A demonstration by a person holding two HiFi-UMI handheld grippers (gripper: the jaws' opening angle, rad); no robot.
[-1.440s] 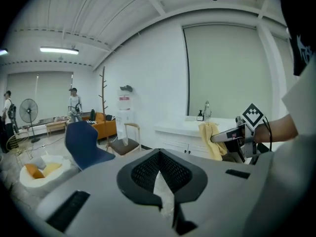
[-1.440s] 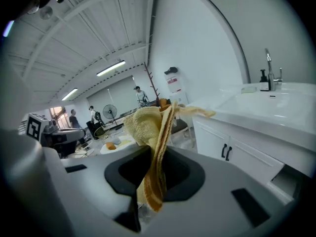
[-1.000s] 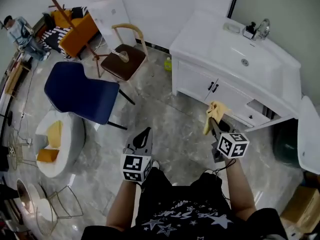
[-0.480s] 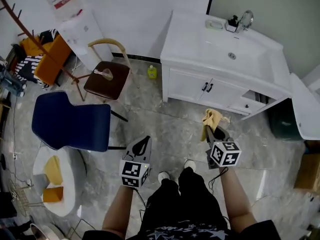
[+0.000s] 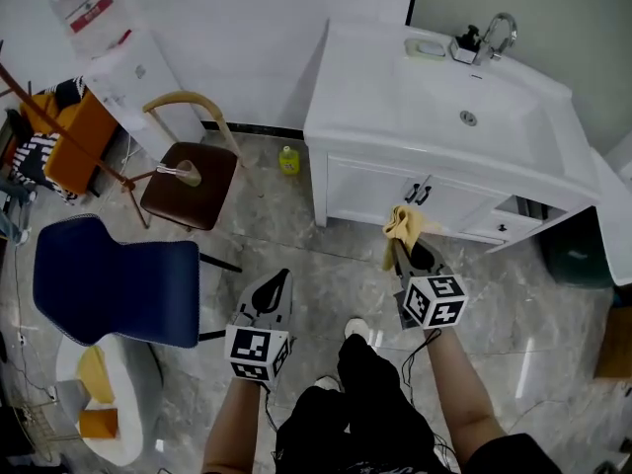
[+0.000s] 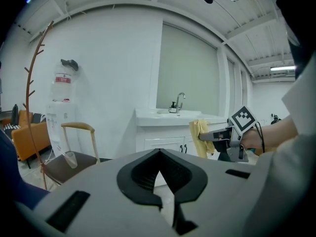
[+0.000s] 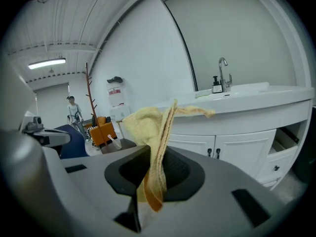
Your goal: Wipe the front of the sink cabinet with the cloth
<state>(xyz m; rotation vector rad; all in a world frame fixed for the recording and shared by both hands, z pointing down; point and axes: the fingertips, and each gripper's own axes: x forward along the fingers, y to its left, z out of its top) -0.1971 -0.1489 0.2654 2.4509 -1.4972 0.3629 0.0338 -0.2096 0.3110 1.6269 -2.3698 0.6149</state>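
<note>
**1 cloth in the right jaws, held short of the cabinet front**

I see 2 grippers, both out in front of the sink cabinet (image 5: 380, 181). The right gripper (image 5: 403, 255) has its jaws clamped on 1 yellow cloth (image 5: 400, 225). The fabric stands up out of the jaws in a folded bunch, and a short tail hangs down behind them. The cloth sits level with the cabinet's 2 doors (image 5: 434, 200), just below their 2 dark handles (image 5: 421, 193) as my head view frames it. In the right gripper view the doors lie beyond the cloth, so I read it as close to the front but not on it.

The left gripper (image 5: 280, 284) hangs further back from the cabinet and off to its left side. Its jaws are drawn together with nothing between them.

On top of the cabinet I count 1 faucet (image 5: 501, 30) at the back edge of the basin. On the floor (image 5: 326, 265), 1 small yellow bottle (image 5: 287, 159) stands just beside the cabinet's left front corner. Further left of the cabinet are 2 chairs: 1 wooden chair (image 5: 193, 166) and, further off, 1 blue chair (image 5: 114, 279).
</note>
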